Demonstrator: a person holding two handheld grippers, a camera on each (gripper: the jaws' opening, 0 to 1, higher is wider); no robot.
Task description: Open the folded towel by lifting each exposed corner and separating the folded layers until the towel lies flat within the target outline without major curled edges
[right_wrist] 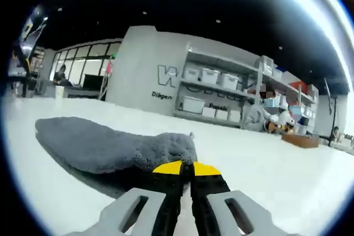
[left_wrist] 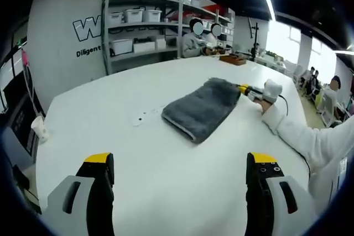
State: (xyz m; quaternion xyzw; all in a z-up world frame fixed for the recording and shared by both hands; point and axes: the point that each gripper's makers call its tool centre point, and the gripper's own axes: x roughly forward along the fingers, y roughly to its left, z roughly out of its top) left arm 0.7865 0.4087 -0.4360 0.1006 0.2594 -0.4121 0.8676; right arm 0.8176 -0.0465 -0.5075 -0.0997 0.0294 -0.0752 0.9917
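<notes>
the towel (left_wrist: 202, 109) lies folded on the white table (left_wrist: 110, 136), at twelve o'clock from the wide, empty left gripper (left_wrist: 180, 172). the right gripper (right_wrist: 186, 168) is pinched on a towel corner; first lift seems underway. next calls for peeling that layer back. shelf bins (left_wrist: 135, 15) look closed; contents unclear.

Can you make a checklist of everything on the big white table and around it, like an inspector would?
Surface: white table, round-edged, mostly bare.
Job's things: grey towel, folded, lying near the middle; no outline seen.
Clutter: small dark specks beside the towel; a brown box at the far edge.
Grippers: left hand-held gripper open, held back from the towel; right hand-held gripper jaws together at the towel's corner, a pinch of cloth not clear.
Cables: dark cable trailing from the right hand-held gripper.
Surroundings: metal shelves with white bins, seated people, bright windows.
</notes>
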